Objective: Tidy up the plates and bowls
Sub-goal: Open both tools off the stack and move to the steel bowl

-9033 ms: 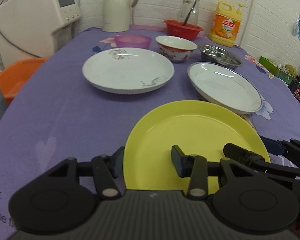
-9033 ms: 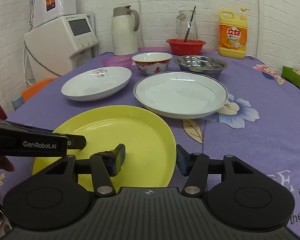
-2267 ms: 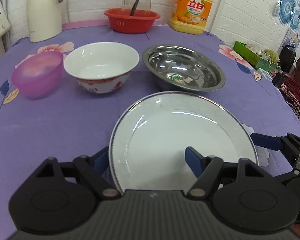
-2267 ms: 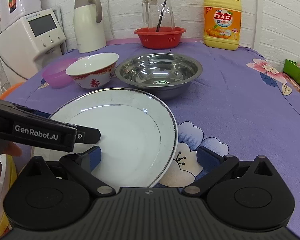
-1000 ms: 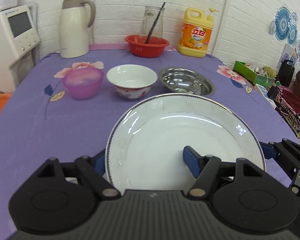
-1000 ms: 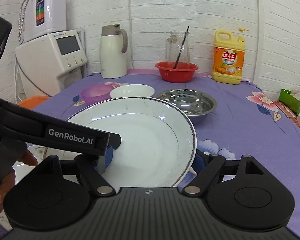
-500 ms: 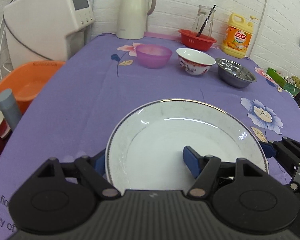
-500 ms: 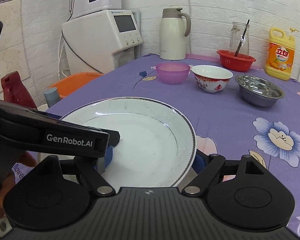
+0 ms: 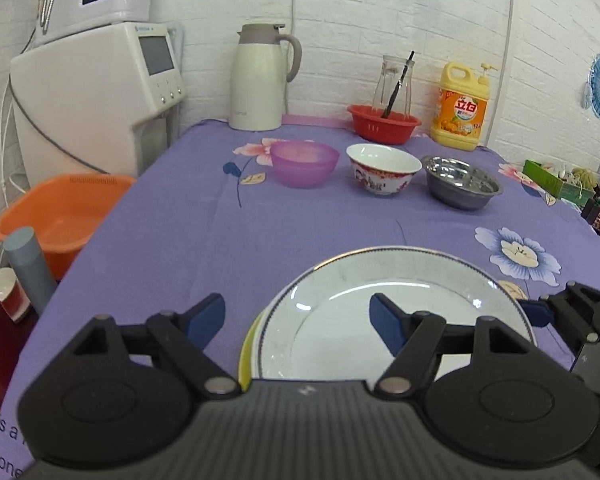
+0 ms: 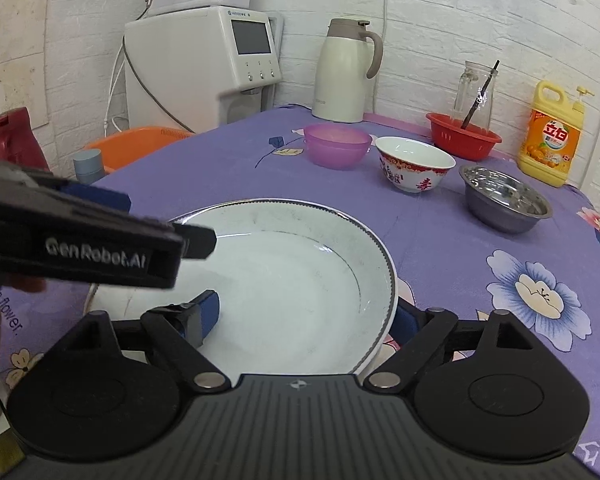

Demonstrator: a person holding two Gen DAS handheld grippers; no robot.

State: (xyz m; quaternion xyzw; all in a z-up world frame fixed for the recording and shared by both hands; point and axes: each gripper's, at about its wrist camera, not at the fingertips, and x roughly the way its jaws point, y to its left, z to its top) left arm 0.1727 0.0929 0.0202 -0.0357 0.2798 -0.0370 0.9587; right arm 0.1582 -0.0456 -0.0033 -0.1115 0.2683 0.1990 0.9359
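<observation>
Left gripper (image 9: 298, 322) spread wide, right gripper (image 10: 306, 320) straddling the white plate's (image 10: 300, 276) rim unclenched (yellow plate (image 9: 245, 354) peeks beneath): withdraw straight, without nudging.

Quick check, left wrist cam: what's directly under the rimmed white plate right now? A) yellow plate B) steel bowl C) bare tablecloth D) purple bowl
A: a yellow plate edge peeks out from beneath the left side of the white plate, which sits stacked on it; the steel bowl and purple bowl stand apart farther back.
</observation>
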